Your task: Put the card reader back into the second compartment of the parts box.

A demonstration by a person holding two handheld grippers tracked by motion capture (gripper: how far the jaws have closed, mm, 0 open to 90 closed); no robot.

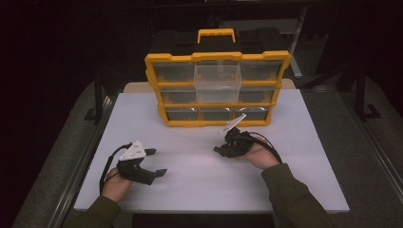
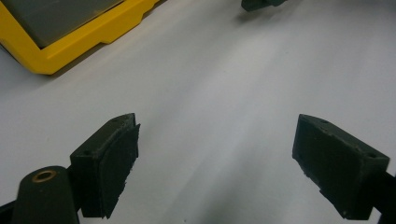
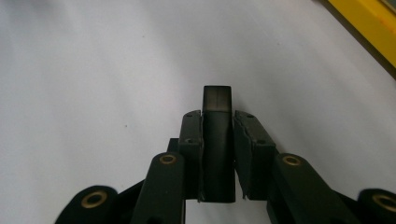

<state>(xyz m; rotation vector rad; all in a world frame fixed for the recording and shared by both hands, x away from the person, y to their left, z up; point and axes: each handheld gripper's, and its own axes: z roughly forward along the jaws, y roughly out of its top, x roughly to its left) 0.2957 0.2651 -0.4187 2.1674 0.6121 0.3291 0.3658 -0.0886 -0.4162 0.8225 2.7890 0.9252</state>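
We see the right gripper [image 1: 219, 149] clamped on a small dark rectangular block [image 3: 217, 140], which stands upright between its pads and pokes out just past their tips. It hovers above the white table [image 1: 199, 175], in front of the yellow drawer organizer [image 1: 217, 90], whose clear middle drawer [image 1: 217, 81] in the top row is pulled out. Our left gripper [image 1: 157, 162] sits well apart at the left, jaws spread wide with nothing between them, just bare tabletop.
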